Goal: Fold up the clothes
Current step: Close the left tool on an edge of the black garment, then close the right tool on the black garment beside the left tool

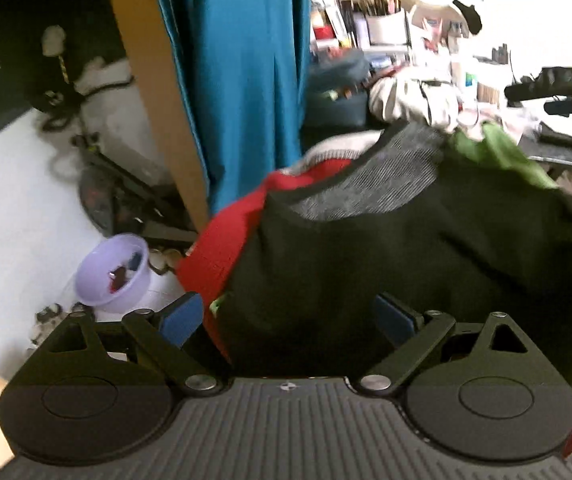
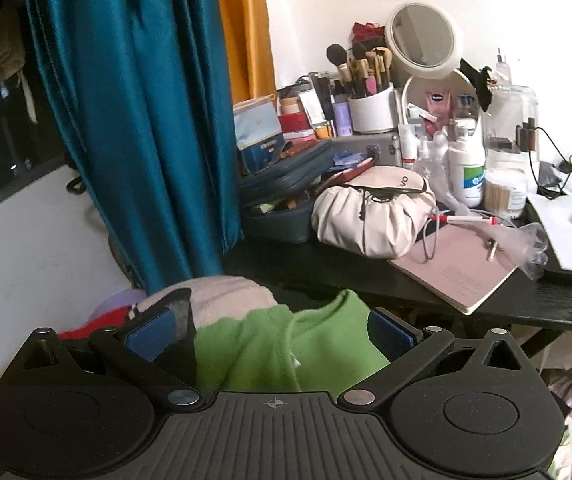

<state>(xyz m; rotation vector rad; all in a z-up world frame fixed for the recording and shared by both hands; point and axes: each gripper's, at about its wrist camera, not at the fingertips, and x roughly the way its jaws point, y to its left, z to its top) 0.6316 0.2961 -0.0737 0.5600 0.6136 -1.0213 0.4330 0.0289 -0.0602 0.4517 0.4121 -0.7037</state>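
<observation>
A heap of clothes fills the lower middle of both views. In the left wrist view a black garment with a grey knit lining (image 1: 386, 248) lies on top, with a red garment (image 1: 221, 248) at its left and a green garment (image 1: 498, 152) behind it. My left gripper (image 1: 290, 320) is open, its blue pads either side of the black cloth. In the right wrist view the green garment (image 2: 277, 344) lies between the open pads of my right gripper (image 2: 273, 336). A pale pink garment (image 2: 221, 300) and some red cloth (image 2: 97, 324) lie at its left.
A teal curtain (image 2: 141, 120) hangs behind the heap. A black desk (image 2: 526, 300) at the right holds makeup brushes (image 2: 366, 68), a round mirror (image 2: 422, 36), bottles, a cream pouch (image 2: 370, 216) and a pink notebook (image 2: 458, 268). A lilac bowl (image 1: 113, 276) stands on the floor.
</observation>
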